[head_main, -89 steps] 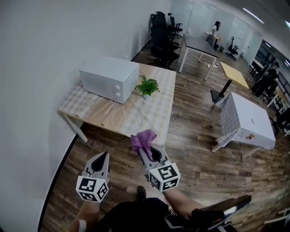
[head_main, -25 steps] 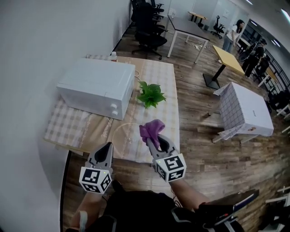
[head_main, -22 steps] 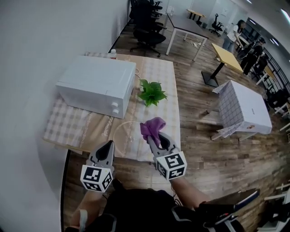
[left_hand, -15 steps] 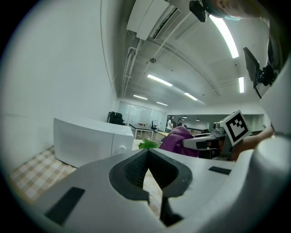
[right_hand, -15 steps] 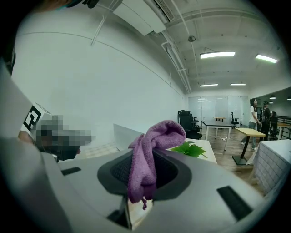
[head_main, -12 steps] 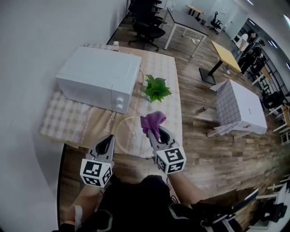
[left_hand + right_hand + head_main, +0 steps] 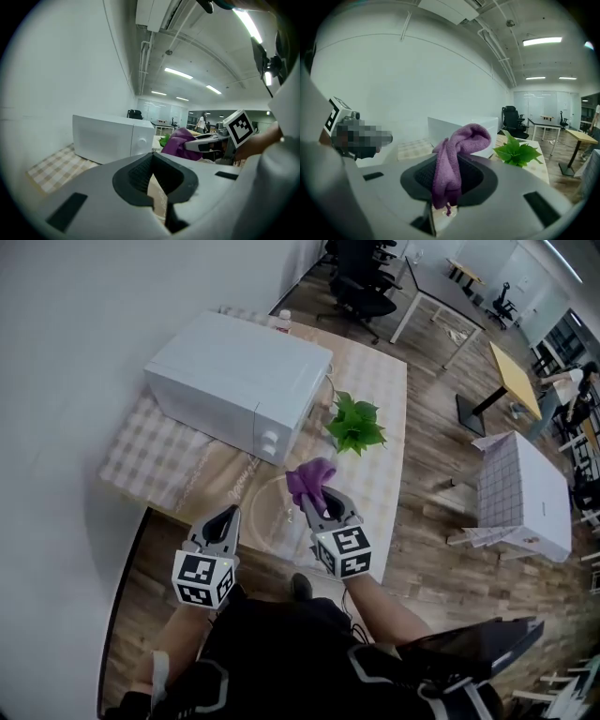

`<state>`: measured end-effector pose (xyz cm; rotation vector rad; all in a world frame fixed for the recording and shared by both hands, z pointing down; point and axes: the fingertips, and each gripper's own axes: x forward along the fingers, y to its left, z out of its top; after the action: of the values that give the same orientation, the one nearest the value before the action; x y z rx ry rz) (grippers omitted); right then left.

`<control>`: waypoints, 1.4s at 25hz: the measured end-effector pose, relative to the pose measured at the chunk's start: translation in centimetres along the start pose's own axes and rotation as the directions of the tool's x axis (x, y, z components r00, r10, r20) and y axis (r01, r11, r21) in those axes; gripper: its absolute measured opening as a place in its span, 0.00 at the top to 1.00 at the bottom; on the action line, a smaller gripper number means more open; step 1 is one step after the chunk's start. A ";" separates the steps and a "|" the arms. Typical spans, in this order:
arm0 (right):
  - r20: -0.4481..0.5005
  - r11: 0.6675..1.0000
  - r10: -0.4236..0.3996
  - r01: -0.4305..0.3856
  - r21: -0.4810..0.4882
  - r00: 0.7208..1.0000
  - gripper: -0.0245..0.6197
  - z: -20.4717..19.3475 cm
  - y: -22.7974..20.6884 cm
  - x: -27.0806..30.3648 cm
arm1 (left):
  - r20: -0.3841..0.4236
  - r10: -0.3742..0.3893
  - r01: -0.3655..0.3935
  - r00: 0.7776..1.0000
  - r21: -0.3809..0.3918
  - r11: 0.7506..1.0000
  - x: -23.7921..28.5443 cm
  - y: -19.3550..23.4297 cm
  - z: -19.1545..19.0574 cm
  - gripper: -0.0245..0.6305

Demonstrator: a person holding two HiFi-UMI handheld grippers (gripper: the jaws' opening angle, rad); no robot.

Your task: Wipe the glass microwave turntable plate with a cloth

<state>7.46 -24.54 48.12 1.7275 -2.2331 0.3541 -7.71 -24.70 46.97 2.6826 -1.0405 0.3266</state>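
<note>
Right tongs (image 7: 311,502) tight on purple cloth (image 7: 309,479) by glass plate (image 7: 255,514); left tongs (image 7: 228,517) pinched together, empty.

Walled off on the left by a blank white wall (image 7: 66,352), running along the tabletop (image 7: 159,460) edge. Blocked across the rear left by a white microwave (image 7: 239,379), knob front turned toward the near edge. Narrowed on the right by a potted plant (image 7: 354,425) just beside the microwave's front corner, leaves spreading above the checked surface. Open between microwave front and near edge, with the flat glass plate (image 7: 264,519) lying low in that strip. Free over the bare checked stretch left of the plate, along the microwave's side. Open wooden floor (image 7: 431,493) right of the tabletop.
</note>
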 end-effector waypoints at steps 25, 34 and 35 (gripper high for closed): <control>-0.292 0.984 0.129 -0.160 -0.083 0.948 0.83 -11.3 -3.7 12.6 | -0.164 0.165 -0.170 0.973 -0.019 0.985 4.4 0.9 -8.5 0.96; -0.360 0.990 0.062 -0.103 -0.094 0.931 0.83 -14.4 -3.1 15.3 | -0.209 0.160 -0.180 0.965 -0.078 0.981 3.7 3.5 -10.2 0.96; -0.364 0.992 0.059 -0.096 -0.084 0.930 0.83 -14.5 -3.0 15.3 | -0.213 0.153 -0.175 0.965 -0.090 0.980 3.6 3.6 -10.4 0.96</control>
<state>7.93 -33.71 67.32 1.3938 -2.0164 0.5213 -8.81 -26.37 58.38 2.4117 -1.1816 0.5496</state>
